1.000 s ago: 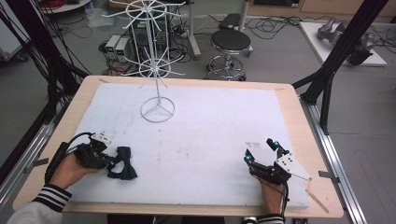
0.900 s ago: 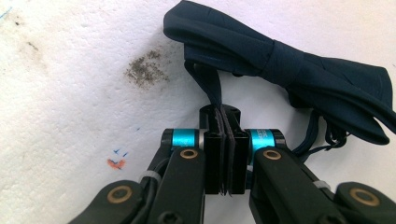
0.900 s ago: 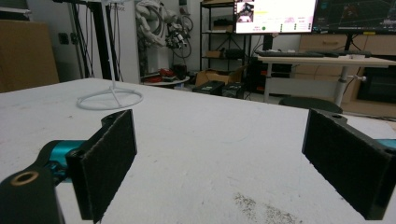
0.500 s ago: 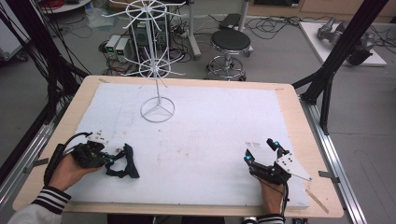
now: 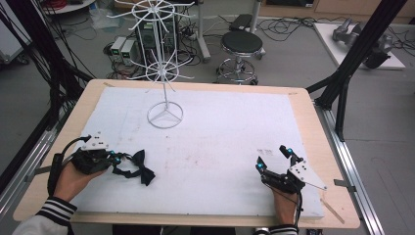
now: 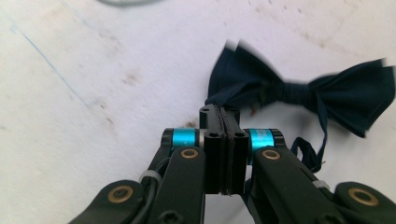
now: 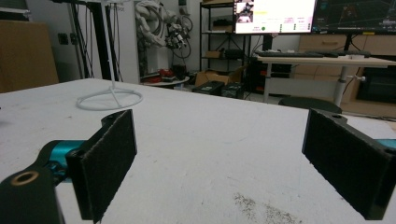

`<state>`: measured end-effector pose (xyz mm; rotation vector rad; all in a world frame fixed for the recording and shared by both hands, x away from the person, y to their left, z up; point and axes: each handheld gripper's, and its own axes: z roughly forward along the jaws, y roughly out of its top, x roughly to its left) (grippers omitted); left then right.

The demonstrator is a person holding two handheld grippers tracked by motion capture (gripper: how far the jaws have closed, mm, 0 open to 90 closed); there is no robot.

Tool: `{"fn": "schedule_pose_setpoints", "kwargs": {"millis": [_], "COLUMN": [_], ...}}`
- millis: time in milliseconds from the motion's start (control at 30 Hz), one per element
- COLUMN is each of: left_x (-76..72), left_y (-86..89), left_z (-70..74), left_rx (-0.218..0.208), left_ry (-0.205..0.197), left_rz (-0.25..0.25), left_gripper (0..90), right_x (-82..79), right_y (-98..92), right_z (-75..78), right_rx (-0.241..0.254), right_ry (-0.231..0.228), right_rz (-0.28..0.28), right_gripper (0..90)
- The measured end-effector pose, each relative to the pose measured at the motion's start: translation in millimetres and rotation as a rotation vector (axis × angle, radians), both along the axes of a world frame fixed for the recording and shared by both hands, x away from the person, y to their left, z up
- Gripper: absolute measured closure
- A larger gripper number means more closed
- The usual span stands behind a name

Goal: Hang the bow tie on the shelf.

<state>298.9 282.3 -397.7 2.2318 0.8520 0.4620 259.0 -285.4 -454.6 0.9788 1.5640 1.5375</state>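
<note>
A dark navy bow tie with a thin strap lies on the white mat at the front left. My left gripper points right at it. In the left gripper view the jaws are pressed together at the tip, pinching the lower corner of the bow tie's near wing. The strap loops past the right finger. My right gripper rests at the front right of the mat, and in its own view its pads stand wide apart with nothing between them.
A white wire display rack with hooked arms stands on a ring base at the back left of the mat; its base also appears far off in the right gripper view. A stool and cables lie beyond the table.
The left gripper has closed on the bow tie, and the tie has shifted and spread out slightly to the right. The right hand has not moved.
</note>
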Motion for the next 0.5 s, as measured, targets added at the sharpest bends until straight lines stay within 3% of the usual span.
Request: {"fn": "schedule_pose_setpoints", "kwargs": {"millis": [333, 500], "left_x": [-2.5, -1.9], "left_y": [-3.6, -6.8], "left_z": [8.9, 16.3], "left_rx": [-0.108, -0.14], "left_ry": [-0.154, -0.222], "left_rz": [0.007, 0.013], "left_gripper": [88.3, 88.3], "right_x": [0.2, 0.2], "right_y": [-0.2, -0.1], "right_z": [0.0, 0.0], "right_rx": [-0.003, -0.003], "right_ry": [-0.004, -0.004], "right_rz": [-0.001, -0.001], "right_gripper": [9.1, 9.1]}}
